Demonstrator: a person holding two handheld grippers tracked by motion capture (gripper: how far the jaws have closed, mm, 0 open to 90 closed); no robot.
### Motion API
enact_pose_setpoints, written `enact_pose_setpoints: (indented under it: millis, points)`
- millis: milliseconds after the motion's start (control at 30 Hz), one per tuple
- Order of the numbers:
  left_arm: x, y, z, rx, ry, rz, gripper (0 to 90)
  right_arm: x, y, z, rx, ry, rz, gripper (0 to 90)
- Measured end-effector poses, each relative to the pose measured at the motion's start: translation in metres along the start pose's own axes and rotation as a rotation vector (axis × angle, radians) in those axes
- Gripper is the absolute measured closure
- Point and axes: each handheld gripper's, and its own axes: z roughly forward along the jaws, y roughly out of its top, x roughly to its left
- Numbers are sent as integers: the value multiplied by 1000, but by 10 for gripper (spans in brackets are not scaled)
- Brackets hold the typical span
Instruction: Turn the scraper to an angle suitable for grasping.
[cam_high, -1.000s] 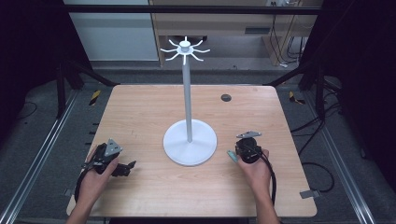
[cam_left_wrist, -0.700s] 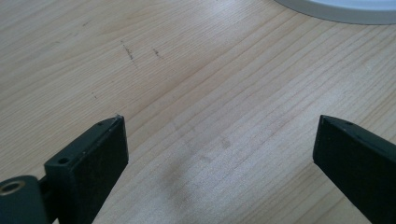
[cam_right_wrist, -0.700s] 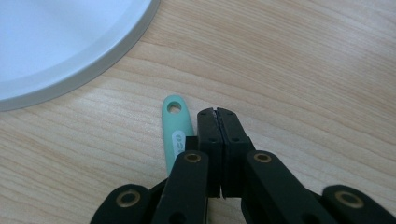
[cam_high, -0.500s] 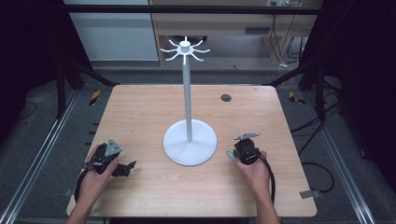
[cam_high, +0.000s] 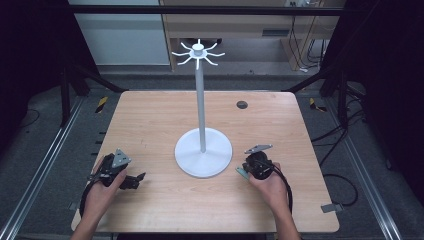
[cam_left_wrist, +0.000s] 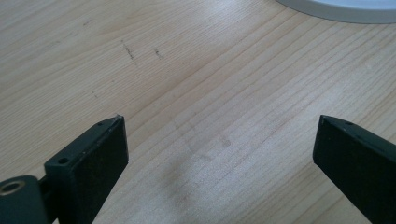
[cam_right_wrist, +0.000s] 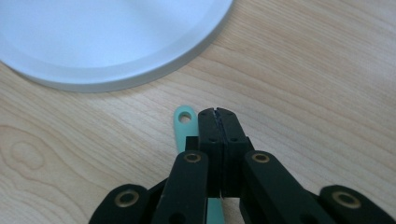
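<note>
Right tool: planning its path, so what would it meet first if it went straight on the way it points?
Probably the round white base of the hook stand, ahead of the shut right tool; depth is uncertain.

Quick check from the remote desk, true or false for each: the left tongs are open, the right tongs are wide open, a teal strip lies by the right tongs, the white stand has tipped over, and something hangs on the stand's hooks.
1. The left tongs are open. True.
2. The right tongs are wide open. False: the jaws are shut together.
3. A teal strip lies beside the right tongs. True; whether it is pinched is unclear.
4. The white stand has tipped over. False: it stands upright on the table.
5. Something hangs on the hooks. False: they are bare.
</note>
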Motion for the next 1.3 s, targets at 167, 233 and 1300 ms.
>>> enact_pose_setpoints:
  millis: [167,233,1300]
  points:
    - [1,-1,-1,-3,4,-5,30,5,5,-4,29,2,-35,832]
    - [1,-1,-1,-7,5,-10,30,7,9,-7,57,-2,-71,786]
    - [1,-1,-1,-5,0,-9,31,7,36,16,330,55,-144,646]
